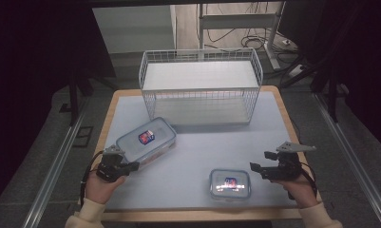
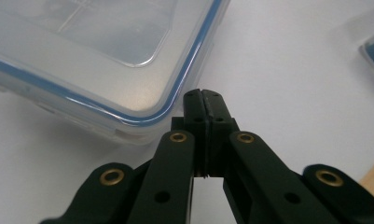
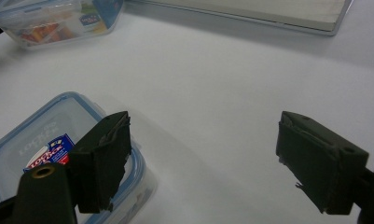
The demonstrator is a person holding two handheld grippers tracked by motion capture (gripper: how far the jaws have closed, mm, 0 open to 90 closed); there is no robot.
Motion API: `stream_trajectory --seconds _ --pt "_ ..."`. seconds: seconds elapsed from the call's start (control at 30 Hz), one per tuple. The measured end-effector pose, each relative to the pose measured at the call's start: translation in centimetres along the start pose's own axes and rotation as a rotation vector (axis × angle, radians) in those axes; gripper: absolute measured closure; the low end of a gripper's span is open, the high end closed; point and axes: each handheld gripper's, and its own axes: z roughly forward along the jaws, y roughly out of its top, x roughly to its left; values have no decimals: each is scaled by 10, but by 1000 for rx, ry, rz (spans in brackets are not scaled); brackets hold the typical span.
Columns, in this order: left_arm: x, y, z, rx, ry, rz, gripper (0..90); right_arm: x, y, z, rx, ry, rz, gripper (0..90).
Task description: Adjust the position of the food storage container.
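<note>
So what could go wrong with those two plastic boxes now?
The left claw is shut, with its tips right beside the corner of the big box. A push there might just spin the box or slide it toward the wire basket rather than lift it. The right claw is open beside the small box; one jaw overlaps the box edge in its view, so closing could clip the rim and skid the box away.

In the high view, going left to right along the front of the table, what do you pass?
Left gripper, shut → large food container → small food container → right gripper, open.
</note>
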Motion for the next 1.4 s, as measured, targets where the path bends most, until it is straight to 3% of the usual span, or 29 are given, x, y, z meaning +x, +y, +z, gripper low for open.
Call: stream_trajectory --seconds 0.3,0.37,0.5,0.6,0.67,0.83,1.1,1.23,1.4 --pt "15 0 -4 6 18 -18 900 1 0 0 0 -3 -3 179" --pt "13 0 -3 22 24 -2 900 1 0 0 2 -3 -5 179" --pt "10 -1 5 44 -5 10 900 0 0 1 4 -2 -1 179" --pt "10 1 12 66 37 18 900 0 0 1 5 -3 -2 179" --pt "14 1 13 66 34 4 900 0 0 1 4 -4 -4 179" --pt "25 1 11 59 75 -23 900 0 0 1 4 -5 -4 179" --pt "56 3 9 44 112 -93 900 -1 1 2 5 2 -1 179" --pt "71 3 8 26 98 -139 900 -3 1 4 1 -3 6 180" --pt "76 1 8 15 94 -158 900 -5 2 8 8 1 11 180"
